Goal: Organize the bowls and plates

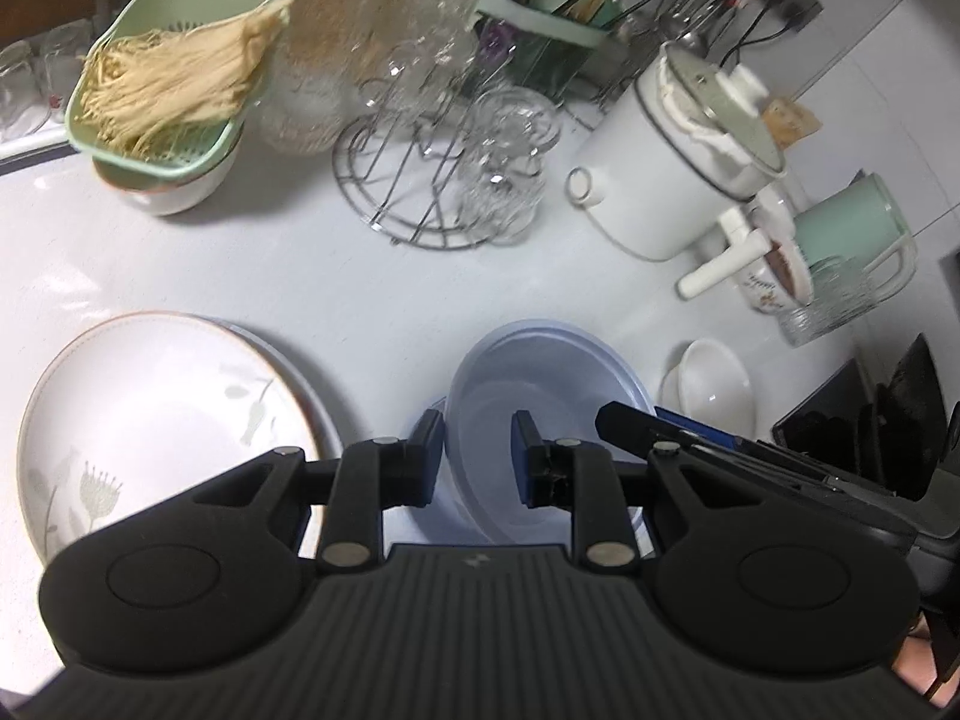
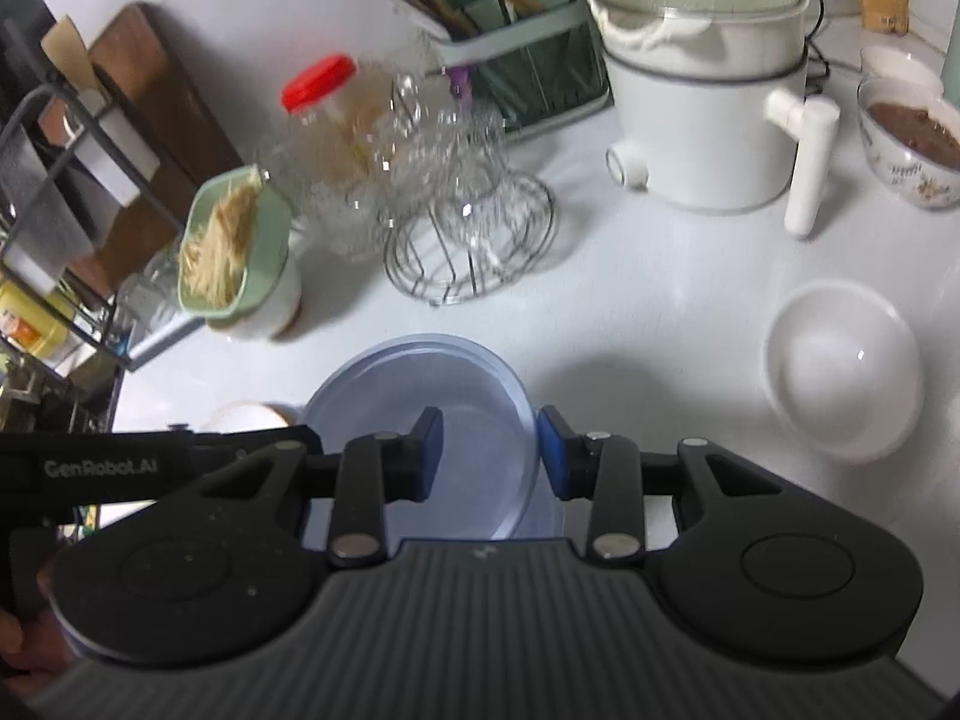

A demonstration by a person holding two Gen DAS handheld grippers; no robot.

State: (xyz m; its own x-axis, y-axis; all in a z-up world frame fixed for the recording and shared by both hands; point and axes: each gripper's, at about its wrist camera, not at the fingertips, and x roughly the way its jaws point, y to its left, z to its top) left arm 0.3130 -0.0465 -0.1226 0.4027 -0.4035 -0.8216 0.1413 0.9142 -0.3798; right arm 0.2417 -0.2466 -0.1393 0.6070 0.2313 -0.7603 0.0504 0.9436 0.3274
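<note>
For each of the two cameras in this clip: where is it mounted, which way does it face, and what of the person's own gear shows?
Left wrist: on the left gripper, looking forward and down over the blue plastic bowl on the white counter; the right gripper shows at right.
Right wrist: on the right gripper, angled down at the same bowl; the other gripper's arm enters at left.
Shared: the bowl, white bowl, wire rack, white pot.
</note>
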